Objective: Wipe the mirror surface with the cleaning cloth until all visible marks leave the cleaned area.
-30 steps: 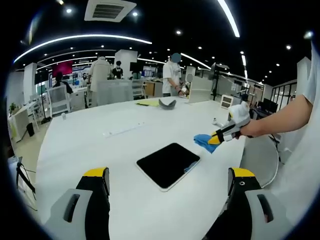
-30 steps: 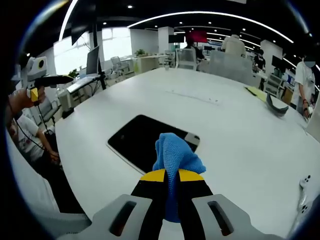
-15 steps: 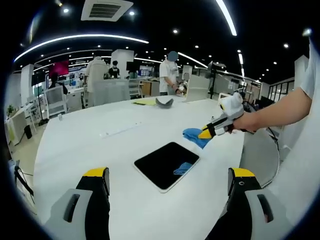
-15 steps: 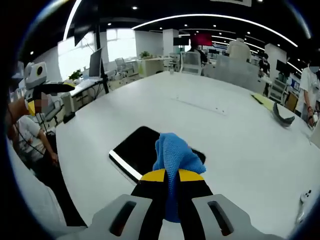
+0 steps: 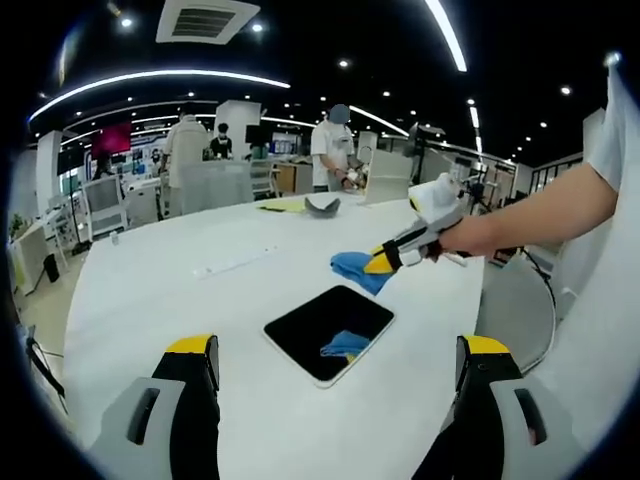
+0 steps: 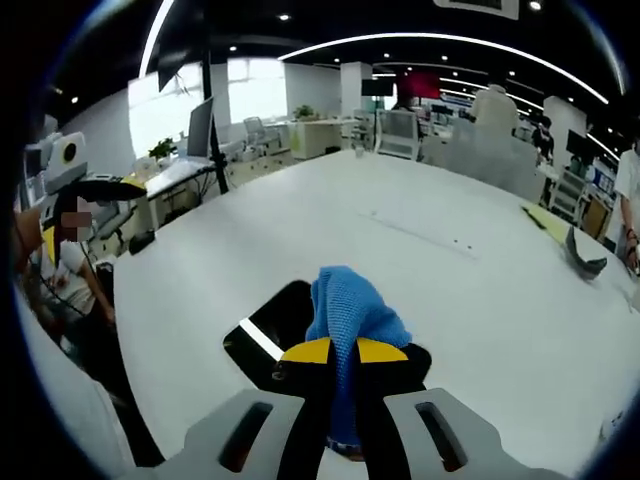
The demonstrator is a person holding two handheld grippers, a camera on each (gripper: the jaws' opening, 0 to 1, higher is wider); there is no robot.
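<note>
In the left gripper view the right gripper (image 5: pixel 377 262), jaws clenched on the blue cloth (image 5: pixel 353 269), hangs above the mirror (image 5: pixel 328 331) on the counter (image 5: pixel 180 300); left gripper (image 5: pixel 335 362) jaws released.

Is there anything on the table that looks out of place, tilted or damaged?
Nothing stands out. The mirror lies flat on the white table, showing no cracks, and reflects the blue cloth, which the right gripper holds above it. The left gripper is open and apart from both.
</note>
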